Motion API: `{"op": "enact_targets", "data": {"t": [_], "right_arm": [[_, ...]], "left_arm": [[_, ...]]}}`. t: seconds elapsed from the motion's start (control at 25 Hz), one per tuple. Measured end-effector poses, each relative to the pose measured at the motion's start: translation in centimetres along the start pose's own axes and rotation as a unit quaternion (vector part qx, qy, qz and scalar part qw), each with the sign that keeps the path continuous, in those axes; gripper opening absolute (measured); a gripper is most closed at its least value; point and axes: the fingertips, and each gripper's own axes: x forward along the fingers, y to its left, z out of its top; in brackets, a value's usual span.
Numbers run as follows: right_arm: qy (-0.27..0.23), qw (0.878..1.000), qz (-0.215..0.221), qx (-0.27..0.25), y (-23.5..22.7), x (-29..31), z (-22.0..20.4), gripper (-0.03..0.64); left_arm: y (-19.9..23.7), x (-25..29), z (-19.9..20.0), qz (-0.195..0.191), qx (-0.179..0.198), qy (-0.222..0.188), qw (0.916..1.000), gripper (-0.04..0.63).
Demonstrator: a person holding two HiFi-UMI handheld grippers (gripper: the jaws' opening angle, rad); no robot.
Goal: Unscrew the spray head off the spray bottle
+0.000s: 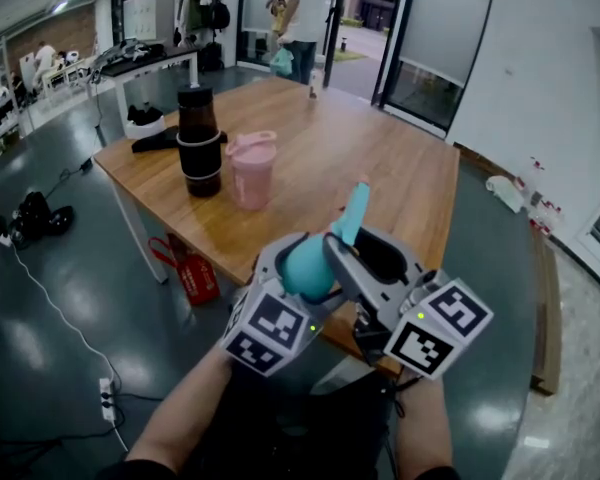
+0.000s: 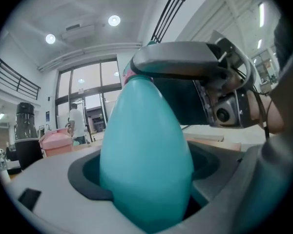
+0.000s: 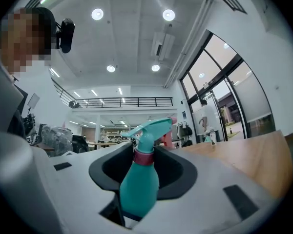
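Head view: left hand-held gripper [image 1: 296, 256] and right hand-held gripper [image 1: 354, 254] clamp the spray bottle [image 1: 308, 274] (teal)

Wooden table [image 1: 400, 168], pink lidded cup [image 1: 251, 169], black tumbler [image 1: 200, 140] beside it, red bag [image 1: 192, 268] underneath.

The spray bottle [image 1: 310, 263] is sitting between the jaws of the left gripper [image 1: 292, 280] and the right gripper [image 1: 365, 268], just before the near edge of the table [image 1: 380, 158], on which a cup [image 1: 251, 170] is standing right of a blender jar [image 1: 200, 143], while a bag [image 1: 192, 268] is lying under the table and a person [image 1: 302, 18] is standing beyond its far end.
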Motion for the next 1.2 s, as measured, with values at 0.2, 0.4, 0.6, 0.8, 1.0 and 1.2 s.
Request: {"op": "enact_targets", "data": {"t": [0.2,0.4,0.6,0.8,1.0,1.2], "right_arm": [[0.005,0.999,0.037,0.003,0.2,-0.6,-0.1,0.135],[0.003,0.994,0.112,0.010,0.9,-1.5,0.2,0.133],[0.003,0.980,0.194,0.040,1.1,-2.0,0.1,0.133],[0.004,0.981,0.191,0.025,1.1,-2.0,0.3,0.132],[-0.016,0.984,0.174,0.027,0.7,-1.8,1.1,0.132],[-0.029,0.986,0.166,0.019,0.5,-1.8,2.5,0.132]], "left_arm": [[-1.3,-0.2,0.0,-0.052,-0.006,-0.002,0.9986,0.443],[-3.5,-1.1,0.9,-0.155,-0.029,-0.021,0.9873,0.443],[-4.6,-1.8,0.8,-0.216,-0.026,-0.020,0.9757,0.443],[-4.5,-1.7,0.9,-0.214,-0.024,-0.018,0.9764,0.443],[-3.9,-1.3,0.3,-0.195,-0.014,-0.004,0.9807,0.443],[-3.7,-1.3,-0.1,-0.186,-0.018,-0.001,0.9825,0.443]]}}
